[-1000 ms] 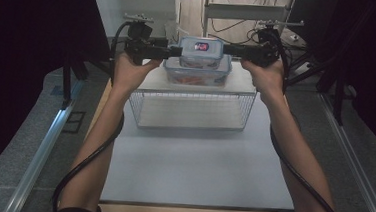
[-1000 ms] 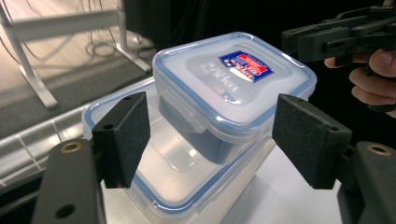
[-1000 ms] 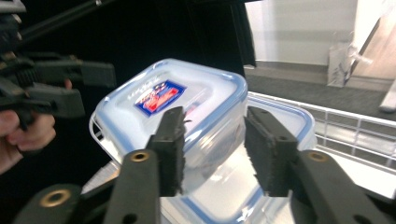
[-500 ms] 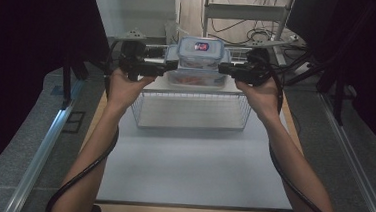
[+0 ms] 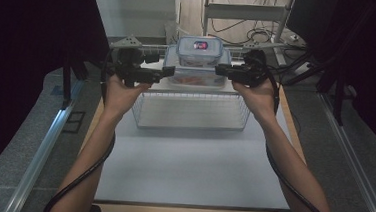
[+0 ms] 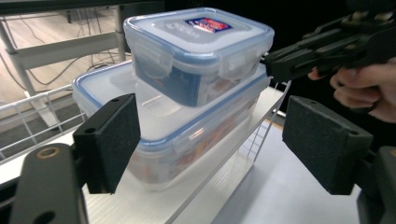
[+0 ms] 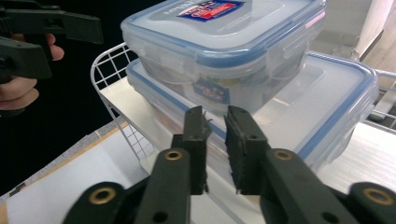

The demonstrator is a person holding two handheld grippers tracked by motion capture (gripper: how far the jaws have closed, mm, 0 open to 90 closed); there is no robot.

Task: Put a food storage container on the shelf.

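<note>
Both hands have come down to the stack: a small clear blue-rimmed lidded box [image 5: 199, 50] on a larger one [image 5: 194, 72], at the far edge of the white wire rack [image 5: 191, 111]. The left gripper [image 6: 210, 140] has just opened wide beside the stack, holding nothing. The right gripper [image 7: 215, 149] stands narrow and empty, so I judge the stack is now set down.

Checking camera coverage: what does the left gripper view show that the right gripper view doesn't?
Left gripper view: the left gripper, fingers wide, just opened further, nothing between, and the right hand. Right gripper view: the right gripper, fingers nearly together on nothing, just opened slightly, and the left hand. Both: small container on large container on the wire rack.
</note>
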